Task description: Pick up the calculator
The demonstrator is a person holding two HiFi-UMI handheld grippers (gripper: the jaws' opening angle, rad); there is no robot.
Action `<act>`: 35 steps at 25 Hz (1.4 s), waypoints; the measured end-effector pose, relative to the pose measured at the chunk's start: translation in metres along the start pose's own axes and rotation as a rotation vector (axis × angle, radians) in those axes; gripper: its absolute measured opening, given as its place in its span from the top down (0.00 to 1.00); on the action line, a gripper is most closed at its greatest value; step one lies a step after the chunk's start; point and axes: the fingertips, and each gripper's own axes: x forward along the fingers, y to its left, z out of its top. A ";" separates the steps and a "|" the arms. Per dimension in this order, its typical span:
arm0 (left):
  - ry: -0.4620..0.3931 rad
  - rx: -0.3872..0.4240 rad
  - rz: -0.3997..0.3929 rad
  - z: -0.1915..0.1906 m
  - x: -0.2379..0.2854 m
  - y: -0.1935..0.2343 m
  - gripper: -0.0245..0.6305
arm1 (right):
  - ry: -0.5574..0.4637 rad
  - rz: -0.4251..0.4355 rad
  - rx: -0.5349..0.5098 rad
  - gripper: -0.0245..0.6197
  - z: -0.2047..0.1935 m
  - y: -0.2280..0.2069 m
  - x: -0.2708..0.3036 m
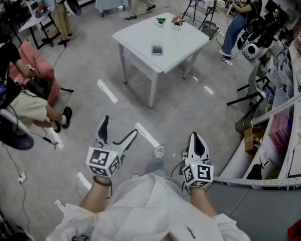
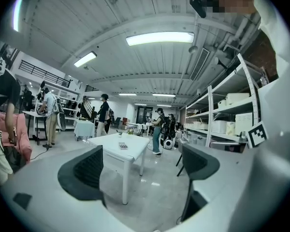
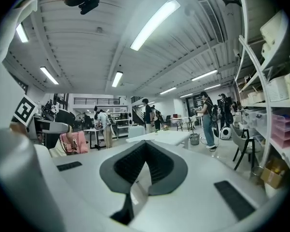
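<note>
Calculator (image 1: 157, 49), print too small to read, on white surface (image 1: 138, 35); left tool (image 1: 120, 125) agape, right tool (image 1: 197, 136) closed, both empty.

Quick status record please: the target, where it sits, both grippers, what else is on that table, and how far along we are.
target: calculator, lying flat, untouched
location: on the white table, toward its near side, across open floor from the person
left gripper: jaws apart, empty, well short of the table
right gripper: jaws together, nothing between them
also on table: two small potted plants at the far corner
progress: table not yet reached, no grasp made
</note>
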 end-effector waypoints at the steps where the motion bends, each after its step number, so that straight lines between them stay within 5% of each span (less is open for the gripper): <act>1: 0.002 -0.002 0.002 0.001 0.010 0.002 0.22 | 0.005 0.003 0.001 0.94 -0.001 -0.005 0.010; 18: 0.024 0.011 0.013 0.031 0.203 0.001 0.22 | 0.032 0.059 0.010 0.94 0.020 -0.110 0.170; 35: 0.035 -0.014 0.049 0.036 0.310 -0.009 0.22 | 0.046 0.134 0.008 0.94 0.032 -0.169 0.255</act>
